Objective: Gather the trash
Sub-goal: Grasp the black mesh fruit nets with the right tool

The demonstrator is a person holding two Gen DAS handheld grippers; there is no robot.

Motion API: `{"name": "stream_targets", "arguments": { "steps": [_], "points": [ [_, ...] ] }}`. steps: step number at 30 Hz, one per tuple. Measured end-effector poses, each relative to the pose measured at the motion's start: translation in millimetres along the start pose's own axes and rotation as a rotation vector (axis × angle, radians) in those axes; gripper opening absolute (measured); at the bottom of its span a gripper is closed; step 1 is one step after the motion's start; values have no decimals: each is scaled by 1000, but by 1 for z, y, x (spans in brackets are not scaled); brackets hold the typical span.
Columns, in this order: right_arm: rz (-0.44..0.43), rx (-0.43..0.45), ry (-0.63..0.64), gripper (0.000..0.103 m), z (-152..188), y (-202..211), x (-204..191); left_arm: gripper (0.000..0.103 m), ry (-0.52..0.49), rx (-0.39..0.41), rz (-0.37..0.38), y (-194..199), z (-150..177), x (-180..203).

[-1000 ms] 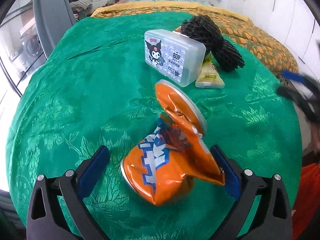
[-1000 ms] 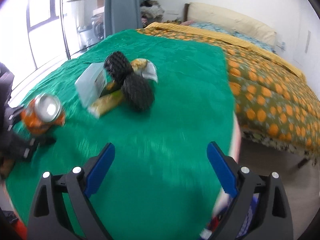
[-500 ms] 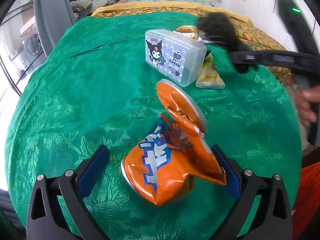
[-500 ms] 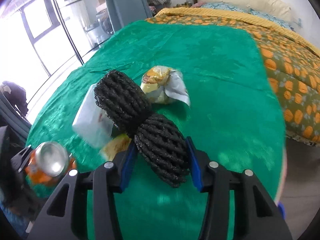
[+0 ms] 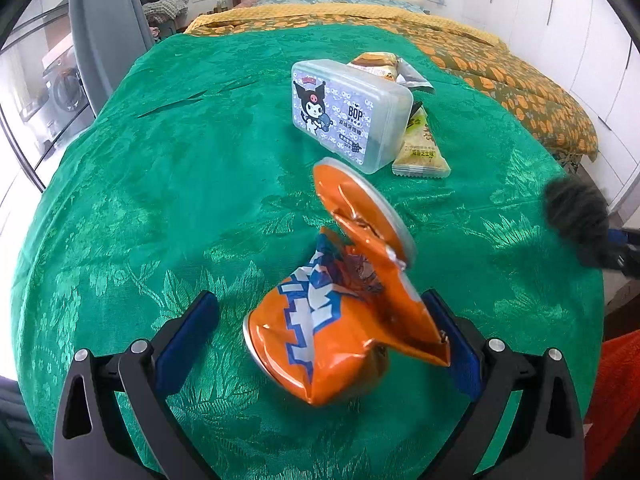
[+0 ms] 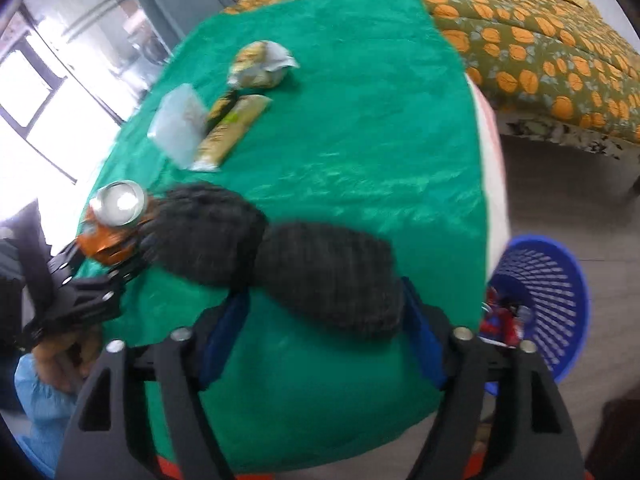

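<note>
Half a second ago the black foam net sat on the green cloth among the other trash; now it hangs lifted, pinched between the blue pads of the right gripper, and has swung toward the table's right edge. On the left, the left gripper stays spread wide around the crushed orange can, its right pad touching the can's crumpled edge, its left pad apart from it. Further back on the green tablecloth lie a translucent plastic box, a yellow snack packet just beside it, and a crumpled wrapper behind. Right of the table, on the floor, stands a blue basket holding some red scrap.
</note>
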State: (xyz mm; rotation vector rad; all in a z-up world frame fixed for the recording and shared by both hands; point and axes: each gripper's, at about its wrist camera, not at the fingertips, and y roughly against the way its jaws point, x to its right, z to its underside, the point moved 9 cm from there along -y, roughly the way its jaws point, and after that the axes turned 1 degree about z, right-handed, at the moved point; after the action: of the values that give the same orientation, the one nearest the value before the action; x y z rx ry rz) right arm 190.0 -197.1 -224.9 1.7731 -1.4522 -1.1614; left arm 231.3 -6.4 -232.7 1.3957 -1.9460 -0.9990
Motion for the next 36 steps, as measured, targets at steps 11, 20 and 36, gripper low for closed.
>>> {"name": "stream_targets", "arguments": {
  "steps": [11, 20, 36],
  "points": [
    [47, 212, 136, 81, 25, 9, -12, 98, -1, 0, 1, 1, 1, -1],
    [64, 240, 172, 83, 28, 6, -12, 98, -2, 1, 1, 1, 1, -1],
    [74, 248, 197, 85, 33, 6, -13, 98, -2, 1, 1, 1, 1, -1]
  ]
}}
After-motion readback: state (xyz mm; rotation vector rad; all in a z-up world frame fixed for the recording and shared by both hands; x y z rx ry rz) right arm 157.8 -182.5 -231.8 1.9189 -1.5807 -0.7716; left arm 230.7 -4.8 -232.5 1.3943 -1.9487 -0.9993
